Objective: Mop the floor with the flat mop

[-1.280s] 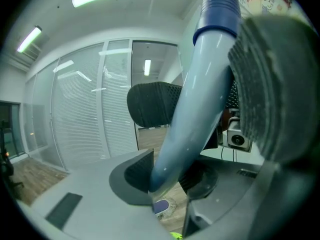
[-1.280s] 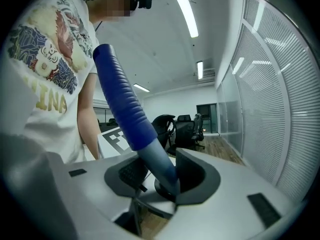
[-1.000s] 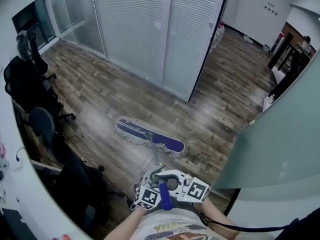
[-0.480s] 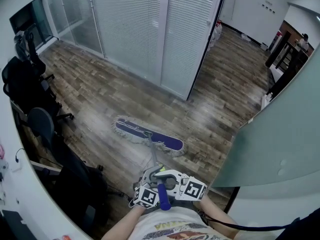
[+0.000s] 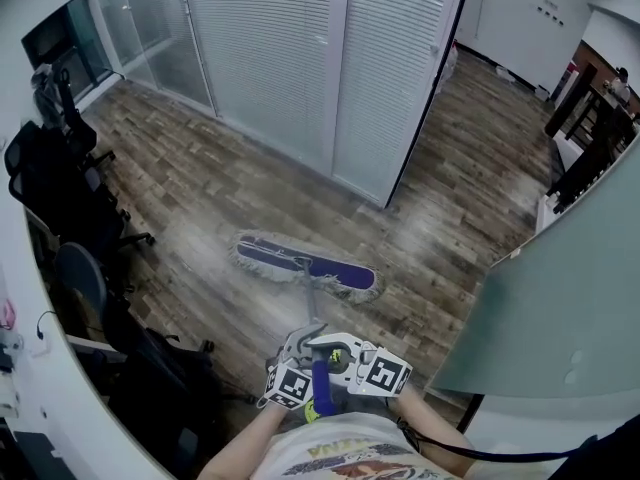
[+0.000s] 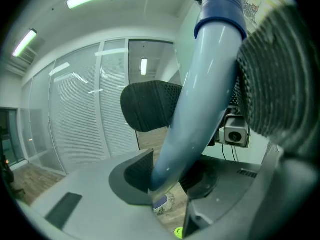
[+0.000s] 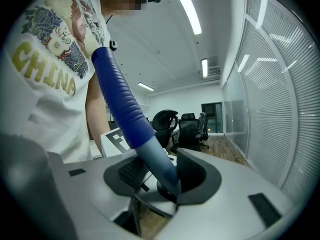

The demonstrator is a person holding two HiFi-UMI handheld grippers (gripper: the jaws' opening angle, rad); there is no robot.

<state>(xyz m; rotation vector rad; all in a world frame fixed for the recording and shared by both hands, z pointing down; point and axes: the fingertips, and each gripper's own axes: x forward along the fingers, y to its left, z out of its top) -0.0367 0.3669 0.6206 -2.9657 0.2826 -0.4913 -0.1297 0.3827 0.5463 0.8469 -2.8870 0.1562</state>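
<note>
Flat mop (image 5: 306, 265) slid slightly outward on floor (image 5: 200, 188); left tool (image 6: 167, 180), right tool (image 7: 167, 178) both clamp its handle (image 7: 125, 109); shirt (image 7: 42, 69) reads "CHINA".

Wood-plank floor (image 5: 180, 168) (glossy), fringed cloth mop (image 5: 305, 266)

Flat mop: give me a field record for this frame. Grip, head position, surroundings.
mop head: flat on the wood floor, mid-room
mop handle: rises from the head toward the camera
left gripper: fingers closed on the mop handle
right gripper: fingers closed on the mop handle
surroundings: office chairs at left, blinds partition beyond
</note>
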